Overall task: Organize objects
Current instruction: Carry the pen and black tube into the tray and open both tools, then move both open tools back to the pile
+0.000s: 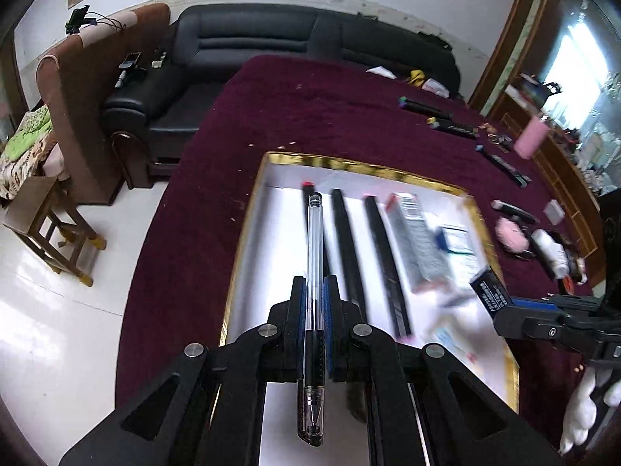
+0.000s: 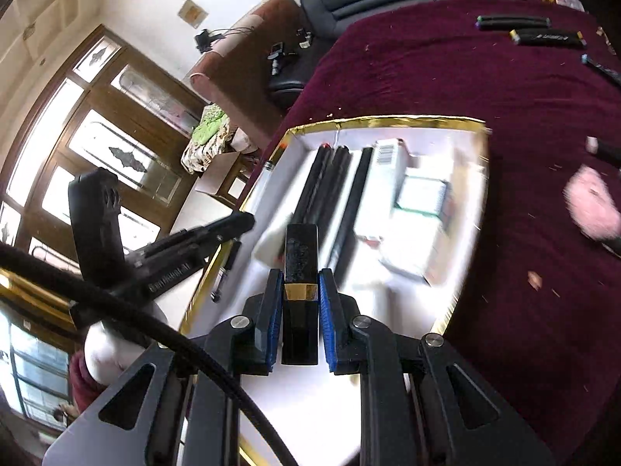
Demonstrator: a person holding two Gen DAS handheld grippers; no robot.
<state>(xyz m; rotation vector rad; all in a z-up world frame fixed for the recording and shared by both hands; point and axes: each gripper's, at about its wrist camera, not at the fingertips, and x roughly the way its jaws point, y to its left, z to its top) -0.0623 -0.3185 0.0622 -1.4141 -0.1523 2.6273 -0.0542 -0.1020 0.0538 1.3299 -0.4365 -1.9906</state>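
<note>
My left gripper (image 1: pixel 314 283) is shut on a clear pen (image 1: pixel 314 240) with a black grip, which points away over the left part of a white tray with a gold rim (image 1: pixel 349 163). In the tray lie three long black sticks (image 1: pixel 347 240), a barcoded box (image 1: pixel 417 233) and a small blue-green box (image 1: pixel 458 239). My right gripper (image 2: pixel 300 275) is shut on a black rectangular tube with a gold band (image 2: pixel 300 248), held above the tray's (image 2: pixel 388 120) near part. In the right wrist view the left gripper (image 2: pixel 236 223) reaches in from the left over the tray's rim.
The tray sits on a maroon cloth (image 1: pixel 310 108) covering the table. To its right lie black markers (image 1: pixel 450 126), a pink fluffy item (image 1: pixel 512 235), a white bottle (image 1: pixel 551 252) and a pink box (image 1: pixel 529 138). A black sofa (image 1: pixel 252 42) stands behind and a wooden stool (image 1: pixel 58 240) to the left.
</note>
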